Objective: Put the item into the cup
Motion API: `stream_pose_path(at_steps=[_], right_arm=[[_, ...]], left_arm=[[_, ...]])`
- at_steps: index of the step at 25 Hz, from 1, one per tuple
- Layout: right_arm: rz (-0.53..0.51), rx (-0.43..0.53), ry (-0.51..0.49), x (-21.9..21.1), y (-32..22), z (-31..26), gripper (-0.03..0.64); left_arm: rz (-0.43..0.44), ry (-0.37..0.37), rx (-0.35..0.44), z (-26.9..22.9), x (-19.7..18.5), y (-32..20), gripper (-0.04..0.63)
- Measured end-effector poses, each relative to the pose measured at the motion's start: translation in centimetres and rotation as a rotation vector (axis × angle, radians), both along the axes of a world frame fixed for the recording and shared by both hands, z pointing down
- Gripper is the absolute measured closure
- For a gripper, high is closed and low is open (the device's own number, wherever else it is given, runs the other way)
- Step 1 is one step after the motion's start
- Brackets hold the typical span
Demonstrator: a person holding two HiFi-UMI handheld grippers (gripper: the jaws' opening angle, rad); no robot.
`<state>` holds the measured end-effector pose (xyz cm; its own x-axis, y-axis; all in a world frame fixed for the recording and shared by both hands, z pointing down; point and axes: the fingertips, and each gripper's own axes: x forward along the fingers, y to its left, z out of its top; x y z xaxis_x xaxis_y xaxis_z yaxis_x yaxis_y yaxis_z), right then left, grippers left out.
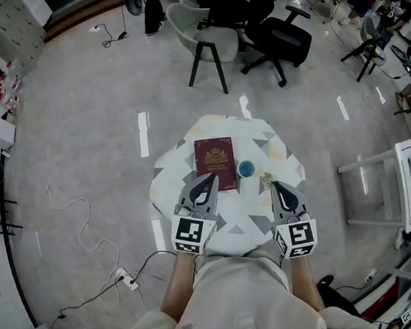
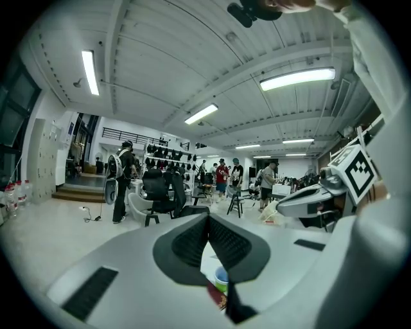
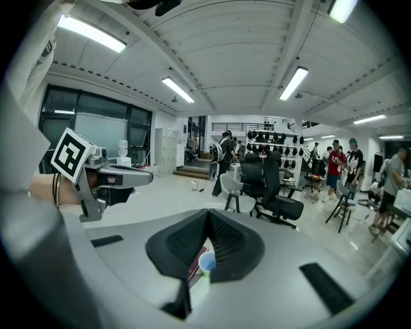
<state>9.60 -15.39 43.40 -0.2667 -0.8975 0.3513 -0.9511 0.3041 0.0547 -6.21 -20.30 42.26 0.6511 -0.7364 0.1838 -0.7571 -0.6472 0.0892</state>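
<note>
A small blue cup stands upright on the patterned round table, just right of a maroon booklet that lies flat. My left gripper is shut and empty, its tip over the booklet's near right corner. My right gripper is also shut and empty, a little right of and nearer than the cup. A small pale thing lies by its tip, too small to identify. In the left gripper view, the cup and booklet show under the left gripper. In the right gripper view, the cup shows under the right gripper.
A grey chair and a black office chair stand on the floor beyond the table. Cables and a power strip lie at the near left. A white frame stand is at the right. People stand far off.
</note>
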Motion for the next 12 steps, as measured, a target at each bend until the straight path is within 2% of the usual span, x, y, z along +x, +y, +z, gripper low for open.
stream_pose_path(at_steps=[12], right_arm=[[-0.135, -0.057, -0.037, 0.8, -5.1, 3.6, 0.612]], left_arm=[[-0.088, -0.053, -0.090, 4.2, 1.9, -2.1, 0.583]])
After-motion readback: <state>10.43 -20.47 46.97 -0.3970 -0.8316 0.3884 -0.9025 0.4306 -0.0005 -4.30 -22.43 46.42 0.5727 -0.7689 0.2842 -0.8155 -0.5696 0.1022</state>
